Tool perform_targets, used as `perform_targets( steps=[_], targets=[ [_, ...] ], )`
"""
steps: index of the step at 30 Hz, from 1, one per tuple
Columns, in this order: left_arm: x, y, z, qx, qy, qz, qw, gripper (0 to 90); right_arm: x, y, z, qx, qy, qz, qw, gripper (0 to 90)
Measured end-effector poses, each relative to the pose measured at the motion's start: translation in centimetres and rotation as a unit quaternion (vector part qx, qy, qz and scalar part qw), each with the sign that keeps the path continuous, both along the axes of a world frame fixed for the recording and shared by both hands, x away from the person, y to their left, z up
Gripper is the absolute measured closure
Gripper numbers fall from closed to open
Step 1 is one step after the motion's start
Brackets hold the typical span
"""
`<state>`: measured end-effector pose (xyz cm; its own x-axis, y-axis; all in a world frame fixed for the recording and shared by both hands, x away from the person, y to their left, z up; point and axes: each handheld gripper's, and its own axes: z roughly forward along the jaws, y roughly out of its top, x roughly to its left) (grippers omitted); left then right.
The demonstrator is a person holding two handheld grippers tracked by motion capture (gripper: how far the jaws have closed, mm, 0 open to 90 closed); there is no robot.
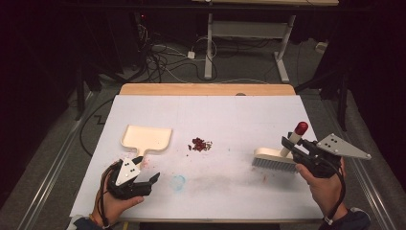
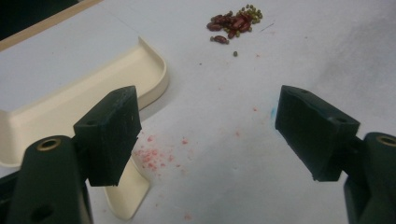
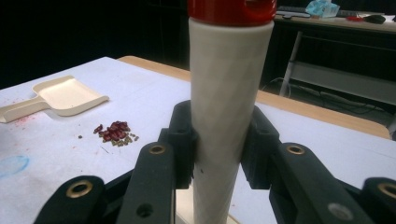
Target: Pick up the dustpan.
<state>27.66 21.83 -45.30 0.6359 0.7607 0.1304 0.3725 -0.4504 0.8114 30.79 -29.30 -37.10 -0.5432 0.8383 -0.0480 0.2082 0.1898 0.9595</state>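
The brush (image 1: 276, 157) handle ran out of the top of the right gripper view, its red cap (image 3: 232, 11) cut off there, and its bristled head was hidden below the jaws in that view. The dustpan (image 2: 70, 100) was cropped at the left edge of the left gripper view, its handle partly behind the near jaw. Faint pink crumbs and a blue smear (image 1: 178, 182) on the table (image 1: 206, 110) were hard to make out.

The right gripper (image 1: 298, 144) was clamped on the brush handle, the jaws pressed to either side of the cream shaft below the cap. From above, the brush head sat on the table at about eight o'clock from that gripper, the handle tilting up toward two o'clock. The left gripper (image 1: 146, 168) stood released, its jaws wide apart and holding nothing. The dustpan lay just beyond it at twelve o'clock, the handle end close to one jaw; I could not tell whether they touched. The beans (image 1: 200, 144), a small heap of dark red and greenish bits, lay near the table's middle, between pan and brush, at about two o'clock from the left gripper.

The dustpan was smooth cream plastic, shallow, with a raised rim and rounded corners. The brush had a cream back and pale grey bristles. The jaw pads were matte black blocks. White paper covered the table, with a wood edge at the far side.
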Motion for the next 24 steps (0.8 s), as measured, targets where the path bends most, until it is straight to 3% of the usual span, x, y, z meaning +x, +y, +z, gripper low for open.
perform_targets(
  steps=[8, 11, 12, 14, 17, 20, 24],
  targets=[
    [-0.2, 0.2, 0.2, -0.001, -0.006, 0.001, 1.0, 21.8, -0.4, -0.2, 0.3, -0.003, -0.006, -0.006, 1.0, 69.8],
    [-0.1, 0.7, 0.2, -0.002, -0.001, 0.013, 0.9999, 21.9, -0.4, -0.1, 0.5, -0.001, -0.006, -0.004, 1.0, 69.8],
    [0.0, 1.2, 0.3, -0.002, 0.002, 0.033, 0.9995, 22.0, -0.4, 0.0, 0.5, -0.002, -0.005, -0.005, 1.0, 69.8],
    [0.1, 1.5, 0.4, -0.009, 0.003, 0.041, 0.9991, 22.0, -0.5, 0.1, 0.5, -0.007, -0.006, -0.002, 1.0, 69.8],
    [0.3, 2.1, 1.2, -0.009, 0.002, 0.063, 0.998, 22.0, -0.6, 0.2, 0.7, -0.005, -0.006, 0.0, 1.0, 69.8],
    [0.7, 2.6, 1.9, -0.015, 0.013, 0.081, 0.9965, 22.0, -0.6, 0.1, 0.8, -0.001, -0.015, -0.003, 0.9999, 69.9],
    [1.4, 3.0, 1.7, -0.026, 0.027, 0.088, 0.9954, 22.5, -0.7, 0.1, 0.9, 0.003, -0.014, -0.006, 0.9999, 69.8]
  ],
)
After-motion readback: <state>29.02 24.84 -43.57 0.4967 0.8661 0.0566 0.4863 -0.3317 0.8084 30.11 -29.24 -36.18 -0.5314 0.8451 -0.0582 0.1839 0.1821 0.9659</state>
